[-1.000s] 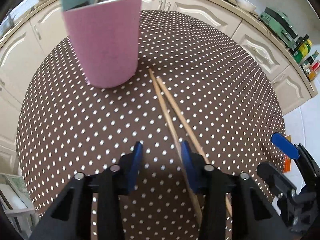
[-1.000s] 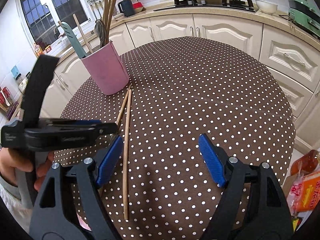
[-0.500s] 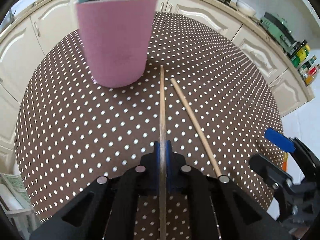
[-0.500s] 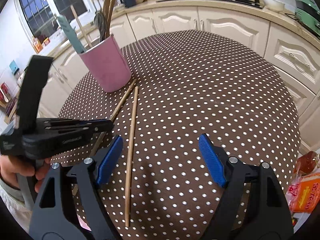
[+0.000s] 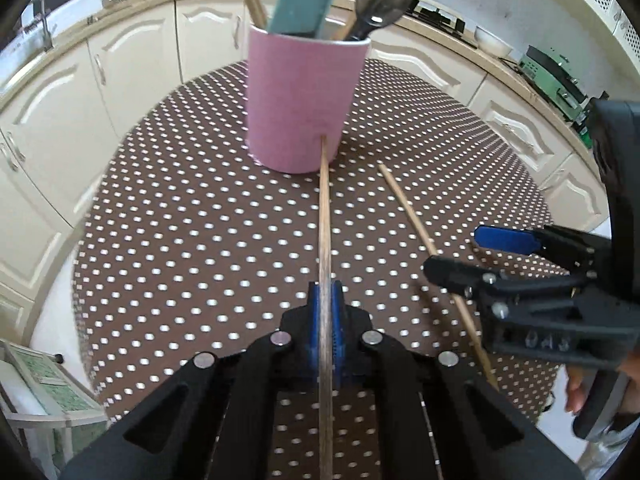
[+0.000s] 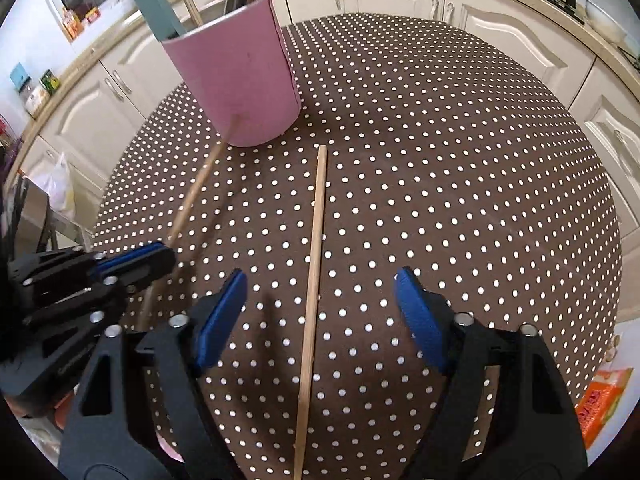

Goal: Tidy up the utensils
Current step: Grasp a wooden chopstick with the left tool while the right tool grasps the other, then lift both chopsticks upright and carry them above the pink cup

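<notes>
A pink utensil cup (image 5: pixel 302 100) (image 6: pixel 240 76) holding a teal spatula, chopsticks and metal utensils stands on the brown polka-dot table (image 5: pixel 180 240). My left gripper (image 5: pixel 325 292) (image 6: pixel 160 258) is shut on one wooden chopstick (image 5: pixel 325 220) (image 6: pixel 200 184), lifted and pointing at the cup's wall. The second chopstick (image 5: pixel 416 228) (image 6: pixel 314 256) lies flat on the cloth. My right gripper (image 6: pixel 320 304) (image 5: pixel 460 256) hangs over it with the stick between its blue pads (image 6: pixel 224 312), not touching; its jaws are closing.
Cream kitchen cabinets (image 5: pixel 120 68) curve around the table's far side. A white bowl (image 5: pixel 492 38) and a green appliance (image 5: pixel 556 76) sit on the counter. An orange packet (image 6: pixel 604 404) lies off the table's right edge. A hand (image 5: pixel 580 392) grips the right gripper's handle.
My left gripper shut on one chopstick and lifted it toward the cup. My right gripper slid left over the other chopstick, its jaws narrowing.
</notes>
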Demonstrator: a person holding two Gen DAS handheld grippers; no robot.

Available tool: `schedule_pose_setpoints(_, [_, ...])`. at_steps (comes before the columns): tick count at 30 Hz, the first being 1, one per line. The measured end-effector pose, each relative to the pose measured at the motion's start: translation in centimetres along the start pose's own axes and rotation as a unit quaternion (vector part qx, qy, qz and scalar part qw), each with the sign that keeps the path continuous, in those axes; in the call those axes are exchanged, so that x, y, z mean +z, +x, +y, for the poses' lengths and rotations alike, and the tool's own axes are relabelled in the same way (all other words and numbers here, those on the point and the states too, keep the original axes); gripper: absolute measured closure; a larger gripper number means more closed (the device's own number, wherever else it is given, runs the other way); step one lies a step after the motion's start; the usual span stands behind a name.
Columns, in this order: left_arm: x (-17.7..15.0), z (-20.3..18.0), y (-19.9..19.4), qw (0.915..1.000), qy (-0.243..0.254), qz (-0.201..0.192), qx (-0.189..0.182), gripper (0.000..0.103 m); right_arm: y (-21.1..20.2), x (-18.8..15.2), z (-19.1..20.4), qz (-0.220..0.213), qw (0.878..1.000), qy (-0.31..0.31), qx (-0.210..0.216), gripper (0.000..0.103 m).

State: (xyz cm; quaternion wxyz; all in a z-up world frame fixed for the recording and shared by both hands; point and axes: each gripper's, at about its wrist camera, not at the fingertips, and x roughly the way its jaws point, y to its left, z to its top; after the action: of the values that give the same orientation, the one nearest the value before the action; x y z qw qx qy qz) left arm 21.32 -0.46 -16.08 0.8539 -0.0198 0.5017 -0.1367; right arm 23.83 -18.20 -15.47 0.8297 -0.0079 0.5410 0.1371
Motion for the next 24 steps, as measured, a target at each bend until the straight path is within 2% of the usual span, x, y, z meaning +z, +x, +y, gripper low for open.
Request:
schedule_pose_setpoints(2, [-0.3,0.5,-0.4,1.0,-0.001,-0.002,0.002,0.097,0.5,0.5,0.2,0.013,1.0,-0.003,-0.002,0.045])
schedule_pose_setpoints(4, [-0.6,0.9,-1.0,1.0,0.001,-0.005,0.005,0.097,1.1,0.9,0.4,0.027,1.0,-0.006,-0.005,0.061])
schedule_pose_setpoints(8, [-1.0,1.4,-1.5,0.9999,0.001,-0.012,0.007,0.097,1.9,1.7,1.0,0.044,0.999,-0.016,-0.015,0.077])
schedule_pose_setpoints(10, [-0.9,1.2,-1.5,0.9999,0.001,-0.013,0.005,0.097,2.0,1.9,1.0,0.049,0.998,-0.019,-0.016,0.094])
schedule_pose_setpoints(12, [-0.3,0.1,-0.7,0.9999,0.004,-0.014,0.003,0.097,2.1,2.0,1.0,0.05,0.998,-0.02,-0.012,0.096])
schedule_pose_setpoints(18, [-1.1,-1.1,-1.1,0.9995,0.019,-0.022,-0.011,0.097,1.5,1.1,0.7,0.035,0.999,-0.013,0.009,0.097])
schedule_pose_setpoints(24, [-1.7,-2.6,-2.4,0.9978,0.04,-0.046,-0.026,0.097,-2.2,-0.9,-0.9,-0.014,0.999,0.003,0.037,0.097])
